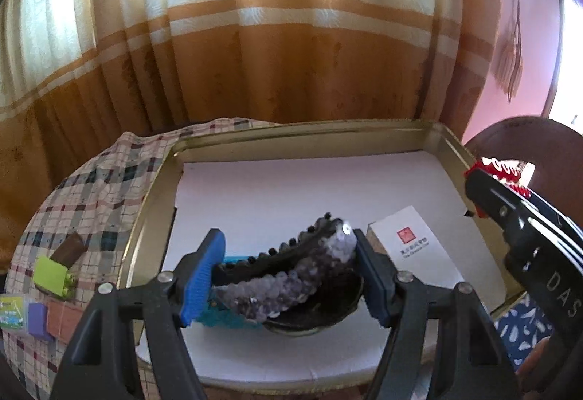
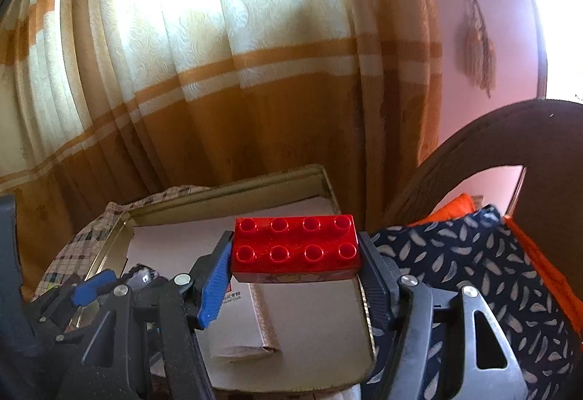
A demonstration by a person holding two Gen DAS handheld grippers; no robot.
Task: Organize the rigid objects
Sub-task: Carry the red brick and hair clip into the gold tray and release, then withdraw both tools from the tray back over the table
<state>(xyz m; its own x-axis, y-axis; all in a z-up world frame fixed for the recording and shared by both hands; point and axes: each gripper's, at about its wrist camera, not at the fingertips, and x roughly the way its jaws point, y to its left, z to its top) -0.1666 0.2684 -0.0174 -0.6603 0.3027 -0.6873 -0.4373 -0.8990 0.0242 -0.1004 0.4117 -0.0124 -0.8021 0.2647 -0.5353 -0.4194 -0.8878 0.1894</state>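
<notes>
Ahead of and below both your grippers lies the shallow gold-rimmed metal tray lined with white paper (image 1: pixel 450 145), the largest thing in play and, by my reading, where the pieces are being gathered. It rests on a plaid cloth (image 1: pixel 91 181) that spreads out to the left of your left gripper. Inside the tray, just right of your left gripper's right finger, sits a flat white card box with a red seal (image 1: pixel 411 239); it also shows under the right gripper, below and ahead of the fingers.

Your left gripper (image 1: pixel 291 272) is clamped at medium width on a large black hair claw clip covered in purple sequins (image 1: pixel 291 276), held just over the tray's near end with a dark round dish (image 1: pixel 317 320) and something teal beneath it. Your right gripper (image 2: pixel 295 250) grips a red eight-stud plastic brick (image 2: pixel 295 243) by its short ends, studs up, over the tray's right side.

Off to the left of the left gripper, on the cloth, a few small blocks (image 1: pixel 54 276) wait outside the tray.

You appear to be mid-carry with both pieces. Next calls for lowering each onto bare white paper, clear of the box and dish, then spreading the fingers.
</notes>
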